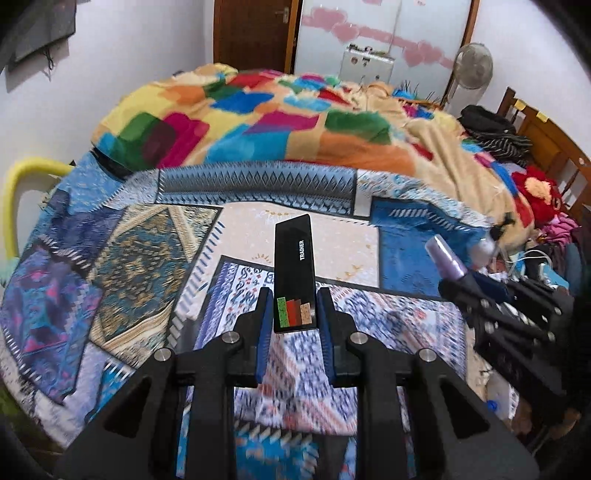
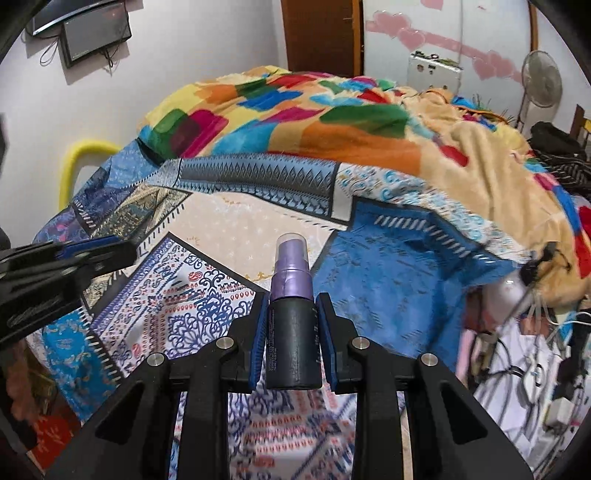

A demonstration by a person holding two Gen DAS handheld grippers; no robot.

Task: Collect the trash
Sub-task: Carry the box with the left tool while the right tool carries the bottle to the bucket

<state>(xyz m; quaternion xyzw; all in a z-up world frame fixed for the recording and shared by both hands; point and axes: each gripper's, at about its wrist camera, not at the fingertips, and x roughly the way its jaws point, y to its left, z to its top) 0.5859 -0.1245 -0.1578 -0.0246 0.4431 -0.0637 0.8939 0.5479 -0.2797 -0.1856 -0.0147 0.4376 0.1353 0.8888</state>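
Bedroom, bed point(image 1: 122, 280) spread with a blue patchwork sheet, bright blocky blanket point(image 1: 258, 122) heaped behind. Door point(image 1: 255, 33), fan point(image 1: 473, 66) and white wall beyond; clutter of cables and clothes off the right edge of the bed.

2 pieces of trash in hand, 1 per tool:
- Left hand-held gripper point(image 1: 294, 308): clenched on a flat black box point(image 1: 294, 266), printed "TRAINER", with green, red and tan blocks near its lower end. Blue pads pressed on both long edges at that lower end, most of the box sticking out past the fingertips. Box apparently clear of the sheet, judging by the blurred pattern below.
- Right hand-held gripper point(image 2: 291, 317): clenched on a small spray bottle point(image 2: 293, 317), dark body, purple neck, clear cap. Pads on the dark body, cap pointing forward and up. Bottle likewise off the sheet.

Step in hand, as a judgement: pick-up done, both items apparently lifted, carrying stage starting. No bin or bag visible in either view.

Next move calls for:
- finding the bin or bag first, probably off to one side or below the bed edge;
- keeping both grips firm while swinging away, box held only at 1 end and so prone to pivot;
- keeping the 2 tools apart, since already close together;
- releasing only once over the opening.
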